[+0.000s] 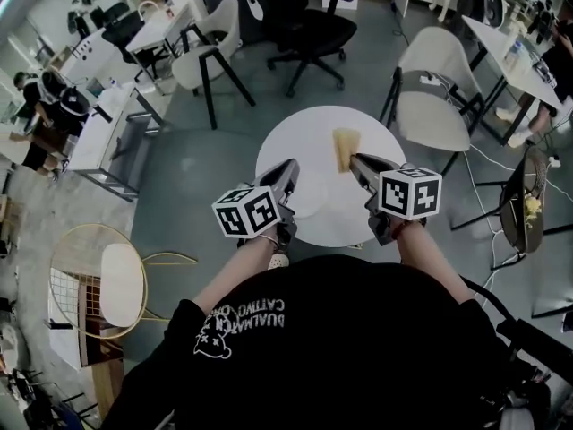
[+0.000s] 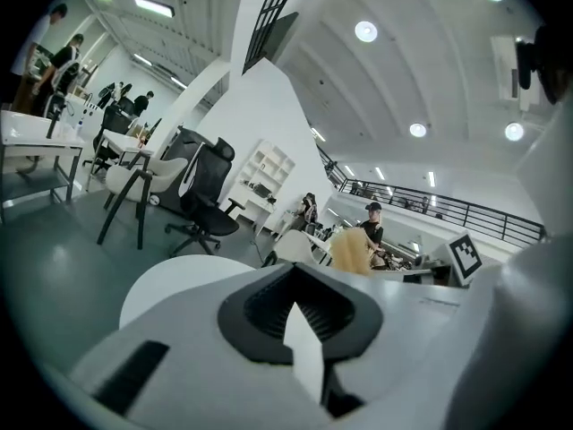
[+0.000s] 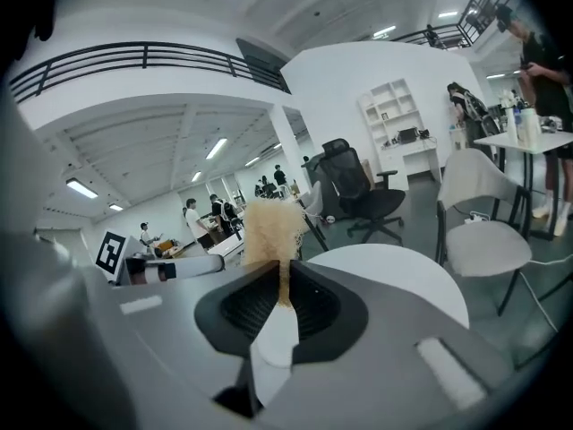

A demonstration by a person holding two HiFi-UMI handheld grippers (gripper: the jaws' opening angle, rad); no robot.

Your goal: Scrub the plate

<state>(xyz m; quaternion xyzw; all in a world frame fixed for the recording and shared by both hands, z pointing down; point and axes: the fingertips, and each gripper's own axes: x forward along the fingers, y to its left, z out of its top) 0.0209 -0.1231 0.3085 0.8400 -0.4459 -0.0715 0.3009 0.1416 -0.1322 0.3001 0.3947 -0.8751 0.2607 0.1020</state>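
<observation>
Tan and porous, the sponge [image 1: 346, 148] stands up out of the right gripper [image 1: 355, 159], over the far part of the round white table [image 1: 345, 218]. In the right gripper view, the right gripper [image 3: 282, 296] has its jaws pressed together on the sponge's lower end, squeezing it to a thin strip, while the free end of the sponge [image 3: 269, 227] flares out wide above the jaw tips.

The plate [image 1: 309, 197] is white on the white tabletop and hard to pick out – a faint round outline near the middle of the table, just left of the sponge. The left gripper [image 1: 290, 168] reaches to its left edge. In the left gripper view, the left gripper [image 2: 300, 325] has its jaws drawn in narrow on a thin white sliver, which looks like the plate's rim held edge-on. That view also shows the sponge [image 2: 349, 249] just beyond the jaws, and the table [image 2: 170, 280] curving away to the left.

Both grippers are held close in front of the person's dark shirt [image 1: 340, 348], side by side and near each other, their tips angled inward toward the plate. The sponge appears to hover just beside the plate's far right edge; whether it touches the plate I cannot tell.

Around the table stand a white chair [image 1: 431, 88] to the right, a black office chair [image 1: 309, 25] beyond – and a gold wire chair [image 1: 112, 280] to the left.
</observation>
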